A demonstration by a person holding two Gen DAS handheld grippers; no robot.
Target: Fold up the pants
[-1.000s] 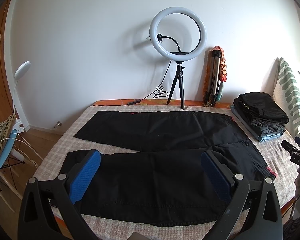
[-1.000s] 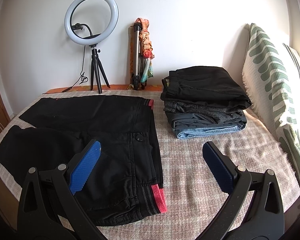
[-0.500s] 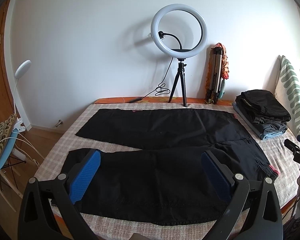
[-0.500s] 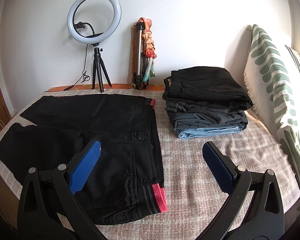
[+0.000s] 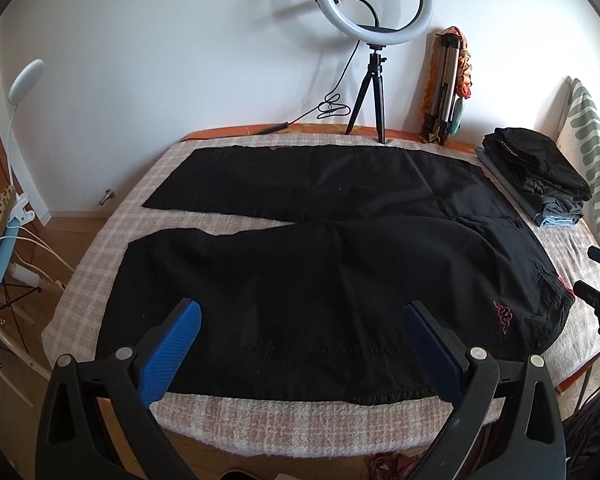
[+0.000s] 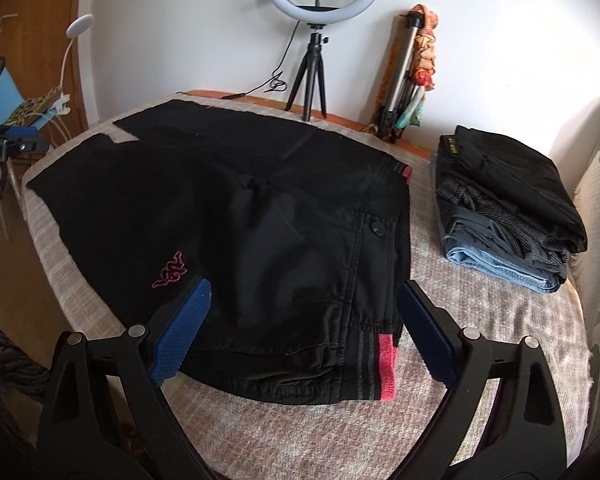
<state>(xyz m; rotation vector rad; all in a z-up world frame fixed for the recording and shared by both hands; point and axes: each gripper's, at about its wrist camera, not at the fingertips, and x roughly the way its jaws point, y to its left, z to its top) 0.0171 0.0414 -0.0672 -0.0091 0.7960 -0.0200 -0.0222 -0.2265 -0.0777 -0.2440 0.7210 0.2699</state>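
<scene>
Black pants (image 5: 332, 264) lie spread flat on the checked bed cover, both legs pointing left, the waistband with its red stripe (image 6: 386, 364) at the right. My left gripper (image 5: 302, 344) hovers open over the near leg's lower hem, its blue pads (image 5: 172, 350) wide apart and off the cloth. My right gripper (image 6: 302, 328) hangs above the waist corner of the pants (image 6: 260, 232), beside the pink logo (image 6: 171, 270). Its jaws are wide and closing slightly, with the waistband between them and no pad pressing on it. The right gripper's tips also show at the right edge of the left wrist view.
A stack of folded clothes (image 6: 508, 204) sits at the right of the bed, by a green-striped pillow (image 5: 592, 152). A ring light on a tripod (image 5: 374, 32) and a folded tripod (image 6: 404, 76) stand against the wall. A chair and cables (image 5: 4, 248) stand left of the bed.
Both grippers have dropped closer to the pants and tilted further down. The right one rolled and swung left, so the waist corner and logo now lie between its fingers.
</scene>
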